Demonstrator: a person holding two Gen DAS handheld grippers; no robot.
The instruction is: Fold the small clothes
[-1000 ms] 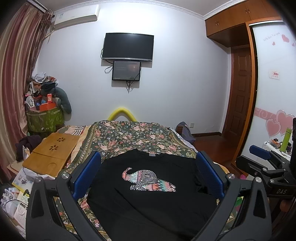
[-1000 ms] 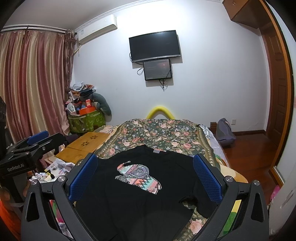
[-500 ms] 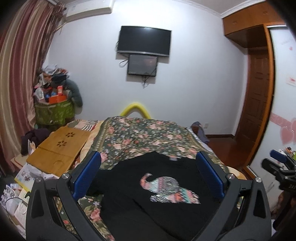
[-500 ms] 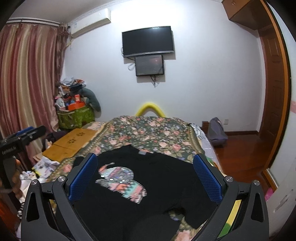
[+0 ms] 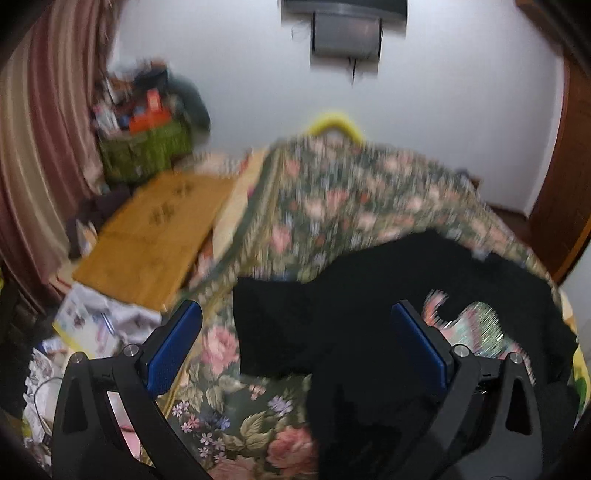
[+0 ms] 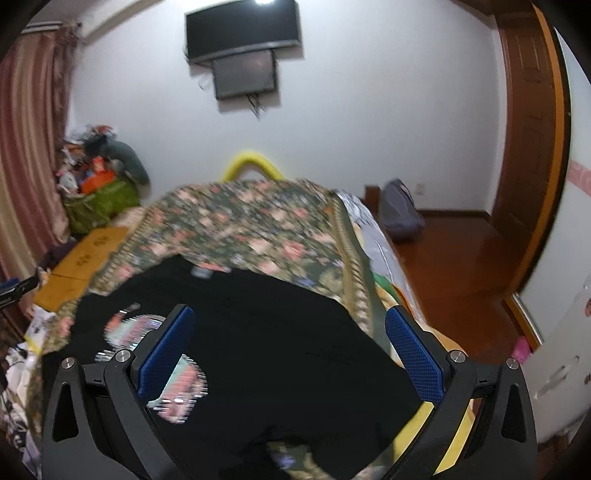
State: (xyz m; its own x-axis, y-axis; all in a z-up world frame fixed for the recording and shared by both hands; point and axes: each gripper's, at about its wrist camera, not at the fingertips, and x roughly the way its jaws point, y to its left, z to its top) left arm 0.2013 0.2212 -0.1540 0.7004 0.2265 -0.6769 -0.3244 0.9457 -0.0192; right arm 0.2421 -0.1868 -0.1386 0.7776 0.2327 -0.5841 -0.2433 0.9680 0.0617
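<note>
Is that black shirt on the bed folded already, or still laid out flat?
Still spread out. The black shirt lies open on the floral bedspread, elephant print facing up, one sleeve stretched sideways. No fold shows.

A bedroom with plain white walls [image 6: 369, 92]. On the far wall hangs a dark television [image 6: 242, 31], with a smaller dark screen [image 6: 245, 78] mounted just beneath it. A bed [image 6: 258, 221] covered in a dark green floral spread runs from near to far, with a yellow curved rail [image 6: 253, 162] at its far end. Striped pink and beige curtains [image 5: 33, 147] hang along the left side. In the far left corner sits a green basket [image 6: 99, 205] heaped with clutter. A wooden board [image 5: 155, 232] lies left of the bed. To the right are a reddish wooden floor [image 6: 454, 258], a dark wooden door [image 6: 524, 147] and a grey bag [image 6: 400, 208] against the wall. Both views are blurred.
</note>
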